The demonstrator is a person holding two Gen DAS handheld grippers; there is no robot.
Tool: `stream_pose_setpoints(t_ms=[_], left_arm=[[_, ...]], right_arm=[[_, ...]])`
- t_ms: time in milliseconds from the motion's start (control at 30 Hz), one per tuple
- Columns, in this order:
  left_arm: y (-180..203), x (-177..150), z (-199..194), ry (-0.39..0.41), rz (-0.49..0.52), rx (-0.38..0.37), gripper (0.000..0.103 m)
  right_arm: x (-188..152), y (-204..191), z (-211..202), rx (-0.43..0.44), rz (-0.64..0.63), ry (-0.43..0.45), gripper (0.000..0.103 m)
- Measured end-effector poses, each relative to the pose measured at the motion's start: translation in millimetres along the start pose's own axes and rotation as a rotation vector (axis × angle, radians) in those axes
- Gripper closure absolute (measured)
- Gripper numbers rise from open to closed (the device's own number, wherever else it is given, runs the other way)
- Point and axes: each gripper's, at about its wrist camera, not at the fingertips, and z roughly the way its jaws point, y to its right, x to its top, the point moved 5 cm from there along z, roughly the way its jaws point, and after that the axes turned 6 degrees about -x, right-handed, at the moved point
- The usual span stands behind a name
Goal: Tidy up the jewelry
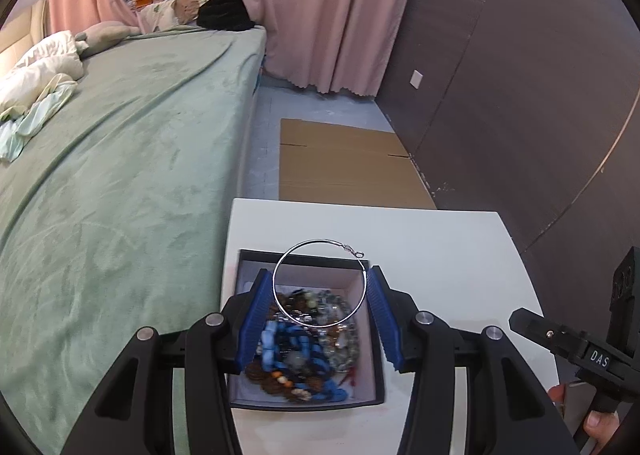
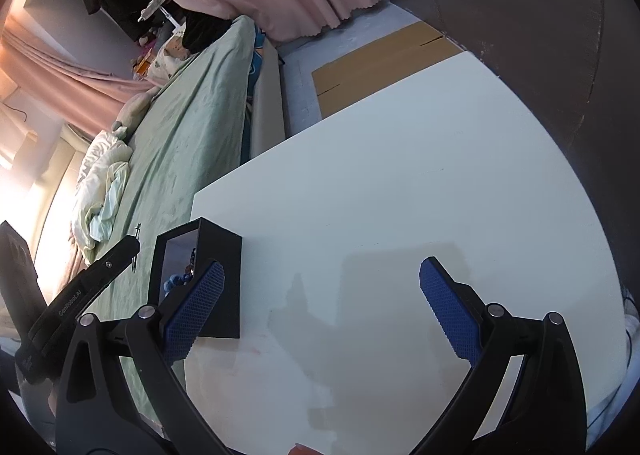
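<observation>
My left gripper (image 1: 320, 275) is shut on a thin silver hoop (image 1: 320, 241) with a small clasp, its blue pads pressing the ring from both sides. The hoop hangs just above an open black jewelry box (image 1: 308, 406) filled with a tangle of beaded bracelets (image 1: 296, 347) in blue, brown and grey. The box stands at the left edge of a white table (image 1: 440, 255). In the right wrist view my right gripper (image 2: 322, 267) is open over the bare table (image 2: 400, 175), with nothing between its fingers. The box (image 2: 224, 287) stands just left of it.
A bed with a green cover (image 1: 120, 175) runs along the table's left side, with crumpled bedding (image 1: 36, 75) on it. Flat cardboard (image 1: 344, 163) lies on the floor beyond the table. Pink curtains (image 1: 328, 7) and a dark wall panel (image 1: 500, 95) stand behind.
</observation>
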Motion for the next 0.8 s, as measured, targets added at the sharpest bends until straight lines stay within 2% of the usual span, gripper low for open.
stream_pose_setpoints(t_ms=[200,233,267,300,633,800], left_arm=[[-19.8,2.7,4.3,-0.01,-0.044,0.008,0.053],[-21.2,3.2,4.7,-0.011,-0.05,0.008,0.05],[-23.9,4.5,3.5,-0.007,-0.057,0.006,0.041],[-25.5,5.5,1.6,0.001,-0.061,0.002,0.036],[-28.6,0.3,-22.2,0.027,-0.083,-0.004,0.034],[-31.3,-6.6,-44.3,0.066,-0.085,0.016,0.026]], right_arm=[[-1.9,-8.9,8.4,0.002,-0.006,-0.015,0.005],[-2.5,-11.4,10.0,0.002,-0.012,-0.018,0.005],[-3.3,-12.2,10.8,0.002,-0.015,-0.019,0.005],[-4.0,-13.1,11.5,0.001,-0.018,-0.021,0.005],[-13.9,-16.3,-0.2,0.017,-0.037,-0.01,0.005],[-19.6,-14.4,-12.7,0.023,-0.045,0.009,0.005]])
